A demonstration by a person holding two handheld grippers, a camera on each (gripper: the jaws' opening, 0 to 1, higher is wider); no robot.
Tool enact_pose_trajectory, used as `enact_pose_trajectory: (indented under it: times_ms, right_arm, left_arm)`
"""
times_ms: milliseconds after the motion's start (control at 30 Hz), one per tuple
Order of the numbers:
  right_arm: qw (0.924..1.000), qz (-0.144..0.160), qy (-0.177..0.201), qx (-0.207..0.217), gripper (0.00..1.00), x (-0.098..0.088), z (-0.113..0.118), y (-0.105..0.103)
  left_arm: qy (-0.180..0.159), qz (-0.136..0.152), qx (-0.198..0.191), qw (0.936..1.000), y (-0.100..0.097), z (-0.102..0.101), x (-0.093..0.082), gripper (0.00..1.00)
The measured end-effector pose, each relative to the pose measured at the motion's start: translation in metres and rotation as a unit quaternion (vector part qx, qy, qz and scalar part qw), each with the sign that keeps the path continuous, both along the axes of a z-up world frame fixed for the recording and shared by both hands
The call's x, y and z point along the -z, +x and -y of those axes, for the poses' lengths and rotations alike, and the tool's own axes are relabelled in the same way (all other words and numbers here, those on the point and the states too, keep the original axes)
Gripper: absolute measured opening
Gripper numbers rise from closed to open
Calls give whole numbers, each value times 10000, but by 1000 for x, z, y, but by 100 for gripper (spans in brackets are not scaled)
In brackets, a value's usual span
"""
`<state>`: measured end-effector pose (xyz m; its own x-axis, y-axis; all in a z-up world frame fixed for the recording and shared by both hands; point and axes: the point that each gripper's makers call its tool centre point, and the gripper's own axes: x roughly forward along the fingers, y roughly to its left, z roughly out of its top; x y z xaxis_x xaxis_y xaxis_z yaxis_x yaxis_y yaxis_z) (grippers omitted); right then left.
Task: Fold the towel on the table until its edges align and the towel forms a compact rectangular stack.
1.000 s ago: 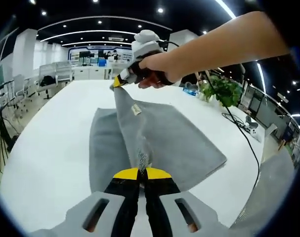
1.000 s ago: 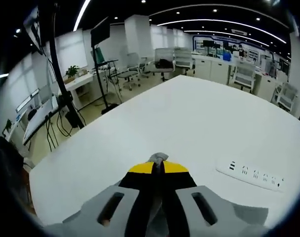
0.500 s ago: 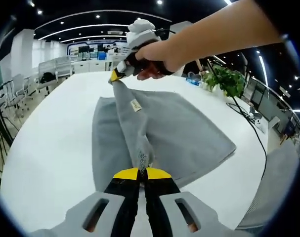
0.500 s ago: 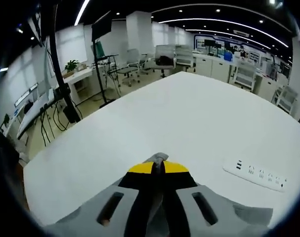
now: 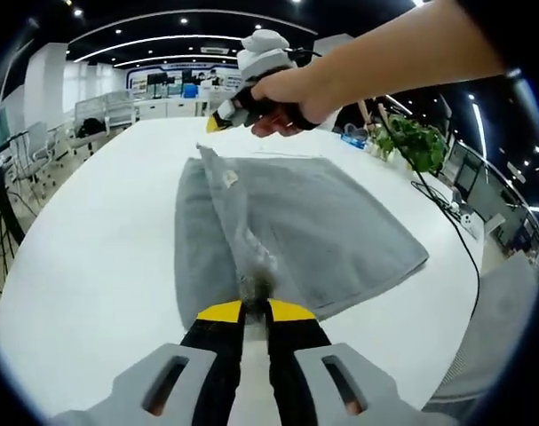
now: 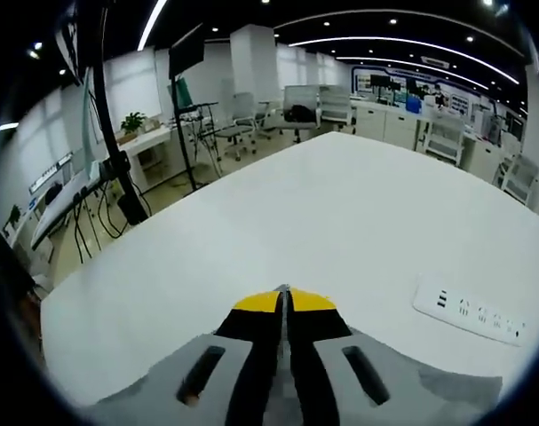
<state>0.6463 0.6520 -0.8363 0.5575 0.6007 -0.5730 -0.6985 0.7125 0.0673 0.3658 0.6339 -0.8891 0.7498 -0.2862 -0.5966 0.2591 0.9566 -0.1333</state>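
Observation:
The grey towel (image 5: 322, 222) lies spread on the white table (image 5: 91, 257), with a raised fold running down its left part. That fold's near end lies between the jaws of my left gripper (image 5: 254, 309), which stand a little apart. My right gripper (image 5: 219, 122), held in a person's hand (image 5: 282, 93), hovers just above the towel's far corner (image 5: 207, 153) with a gap between them. In the right gripper view, my right gripper (image 6: 284, 298) has its tips together with nothing between them, pointing over bare table (image 6: 322, 204).
A white power strip (image 6: 469, 311) lies on the table to the right in the right gripper view. A black cable (image 5: 442, 244) runs off the table's right side near a potted plant (image 5: 407, 142). Office chairs and desks stand beyond the table edges.
The towel's far corner has dropped out of the right gripper and now lies on the table. The left gripper's jaws have parted slightly and the raised fold has sunk lower.

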Motion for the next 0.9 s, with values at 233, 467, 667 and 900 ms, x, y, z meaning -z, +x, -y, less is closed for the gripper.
enact_pose_trajectory:
  times_ms: [233, 467, 667, 900]
  right_arm:
    - [10000, -6, 18, -75, 7, -1, -3, -6]
    - [10000, -32, 35, -6, 6, -3, 7, -9]
    - [10000, -39, -2, 66, 8, -4, 25, -11]
    - [9998, -57, -54, 199, 12, -8, 53, -8]
  left_arm:
    - [42, -13, -151, 9999, -6, -13, 3, 16]
    - [598, 303, -473, 9966, -7, -36, -6, 21]
    - [603, 397, -308, 9969, -2, -32, -10, 16]
    - [711, 118, -107, 9973, 2, -27, 3, 13]
